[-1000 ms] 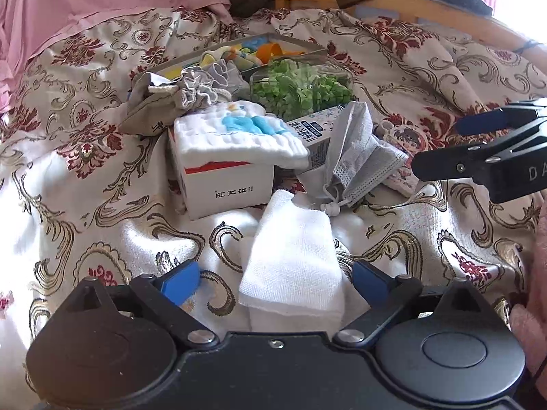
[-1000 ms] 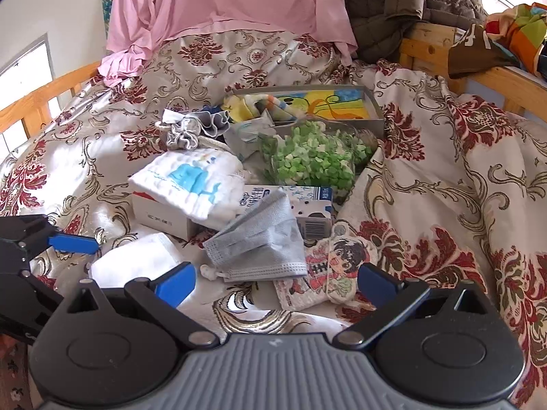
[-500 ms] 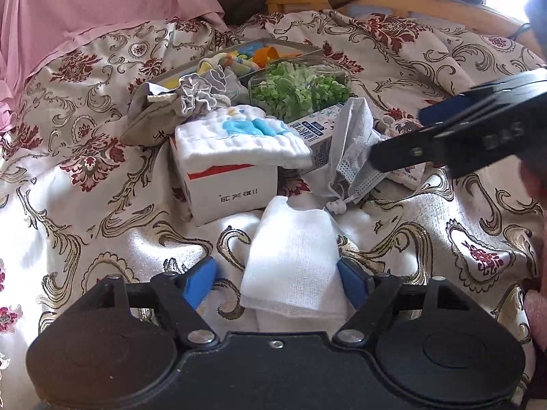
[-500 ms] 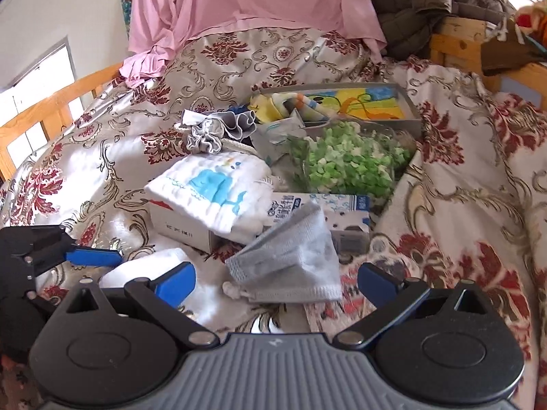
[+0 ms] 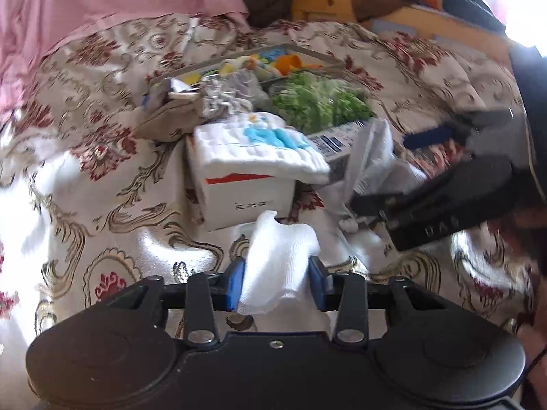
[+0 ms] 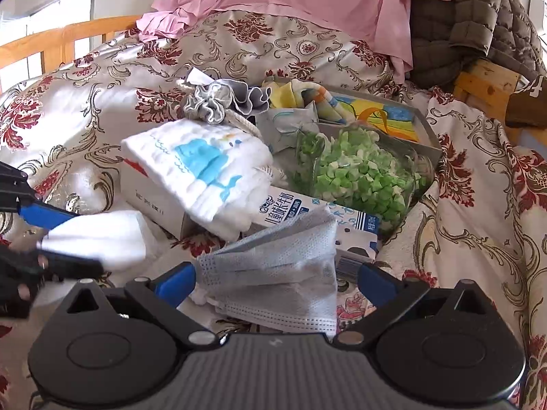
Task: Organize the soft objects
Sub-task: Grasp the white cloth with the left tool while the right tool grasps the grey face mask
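Now: 1 white cloth [image 5: 278, 259], 1 mask [image 6: 277, 280], 2 tools.

- Floral cream-and-red bedspread [image 6: 478, 184] covering the bed
- Clear bag of green pieces [image 6: 359, 174]
- Blue-and-white milk carton [image 6: 290, 208]
- Wooden bed rail [image 6: 68, 34]
- Quilted brown jacket [image 6: 478, 17]

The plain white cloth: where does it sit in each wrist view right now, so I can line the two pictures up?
Left wrist view: the plain white cloth is low centre, pinched between the left gripper fingers.
Right wrist view: the cloth is at the left edge, clamped in the left gripper reaching in from the side.
Shared landmark: the whale-print towel draped over the white box, just beyond the cloth.
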